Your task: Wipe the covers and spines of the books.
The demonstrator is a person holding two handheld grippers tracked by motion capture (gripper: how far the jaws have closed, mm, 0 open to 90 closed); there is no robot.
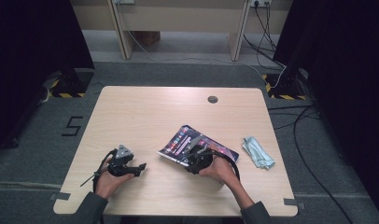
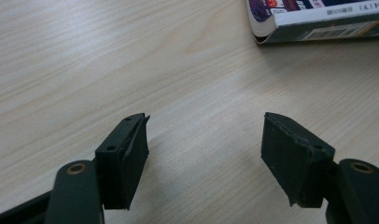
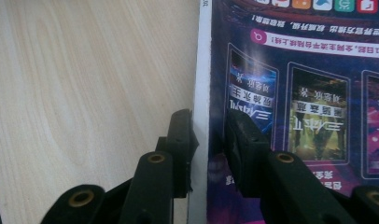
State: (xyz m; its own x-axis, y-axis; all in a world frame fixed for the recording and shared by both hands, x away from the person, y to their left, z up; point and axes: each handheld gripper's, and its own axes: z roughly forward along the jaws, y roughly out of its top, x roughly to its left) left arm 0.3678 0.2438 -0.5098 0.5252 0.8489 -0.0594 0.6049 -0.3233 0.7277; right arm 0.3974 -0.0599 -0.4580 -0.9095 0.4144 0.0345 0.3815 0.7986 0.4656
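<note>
A thick book with a dark purple cover (image 1: 178, 140) lies flat on the wooden table (image 1: 155, 112), right of centre. My right gripper (image 1: 193, 150) rests on its near part. In the right gripper view its jaws stand a little apart at the book's (image 3: 309, 93) white edge, one over the bare wood, the other over the cover; the right gripper (image 3: 208, 123) is open. My left gripper (image 1: 140, 168) hovers over bare table to the book's left. Its jaws are wide apart with nothing between them (image 2: 204, 144), and the book's corner (image 2: 318, 18) lies farther off.
A crumpled pale green cloth (image 1: 257, 151) lies right of the book, near the table's right edge. A round cable grommet (image 1: 212, 99) sits at the far edge. Cables run over the floor at the right.
</note>
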